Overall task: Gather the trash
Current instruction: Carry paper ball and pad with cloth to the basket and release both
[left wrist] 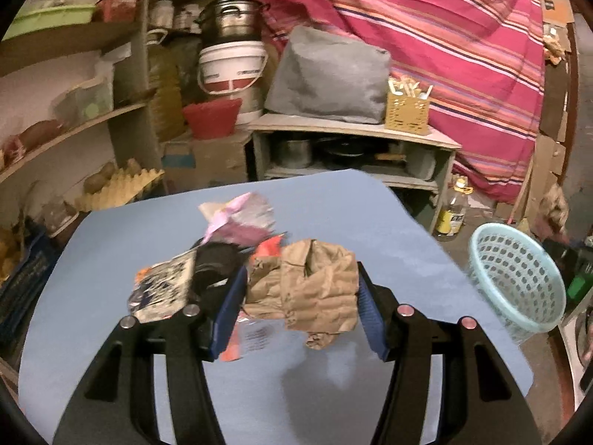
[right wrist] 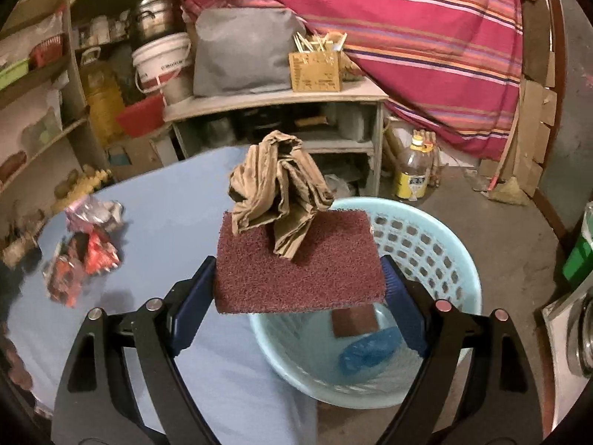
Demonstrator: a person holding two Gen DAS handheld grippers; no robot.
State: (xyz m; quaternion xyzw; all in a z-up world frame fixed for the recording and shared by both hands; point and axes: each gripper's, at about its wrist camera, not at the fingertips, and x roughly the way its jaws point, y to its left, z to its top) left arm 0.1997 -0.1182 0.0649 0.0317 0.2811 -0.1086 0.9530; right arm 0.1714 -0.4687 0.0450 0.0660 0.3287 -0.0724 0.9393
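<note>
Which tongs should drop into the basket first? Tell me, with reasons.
Right. The right tongs hold the maroon pad carrying crumpled brown paper over the blue basket; the left tongs grip their paper above the table.

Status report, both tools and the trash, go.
Left tool shut on crumpled brown paper bag. Right tool shut on maroon pad, brown paper wad riding on top, above the blue basket. Wrappers left on table. Nothing blocking.

Both wrist views look down, sharing the blue table (left wrist: 333,200) and basket (right wrist: 426,244).

One basket (right wrist: 437,244), two grippers (right wrist: 300,278).
</note>
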